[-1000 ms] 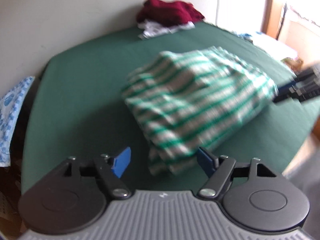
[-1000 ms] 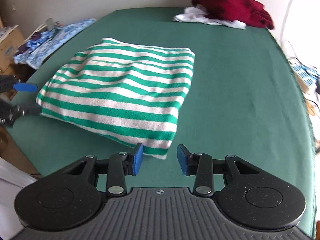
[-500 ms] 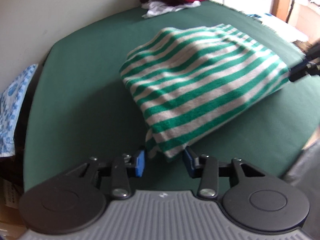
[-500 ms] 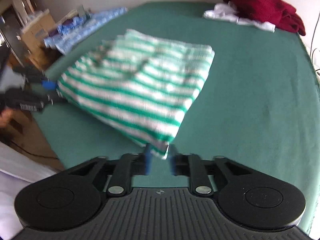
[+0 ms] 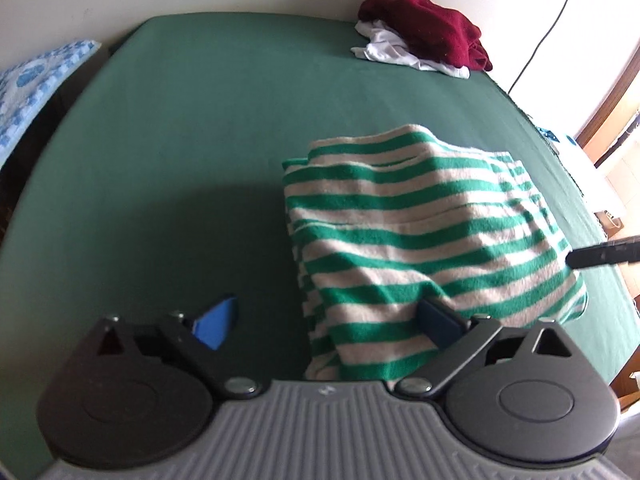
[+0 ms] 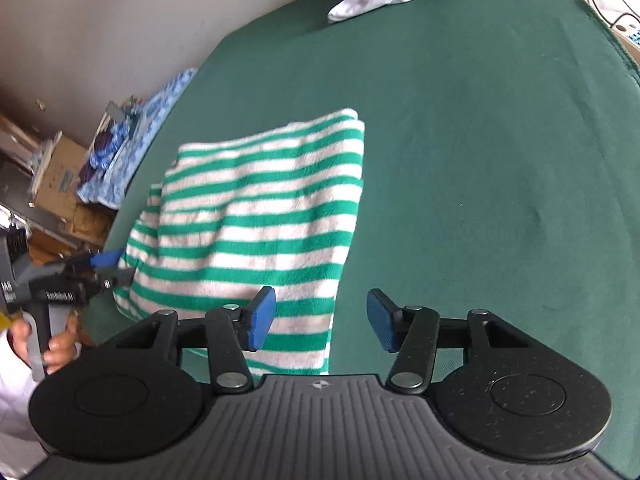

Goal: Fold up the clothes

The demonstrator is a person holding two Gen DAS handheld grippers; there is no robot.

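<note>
Nearest the left lens, left gripper [image 5: 326, 322]: jaws spread wide, nothing pinched; right pad [image 5: 438, 326] against the near edge of the towel, left pad [image 5: 216, 324] over bare sheet
Right gripper [image 6: 321, 320]: jaws wide apart, empty, low over the towel's near corner; left pad [image 6: 260, 318] above the stripes, right pad [image 6: 380, 318] above the sheet
Hand [image 6: 48, 340]: lower left of the right view, wrapped round the left gripper's handle
Towel [image 6: 260, 216]: green-and-white striped, folded in layers, flat on the sheet near its front edge, between the two grippers
Sheet [image 5: 208, 128]: dark green, covering the bed
Blue cloth [image 5: 36, 80]: patterned, beside the bed's left edge
Boxes [image 6: 60, 172]: cardboard, on the floor past the blue cloth
Far corner: dark red garment [image 5: 428, 26] heaped on white cloth [image 5: 396, 54], well apart from the towel
</note>
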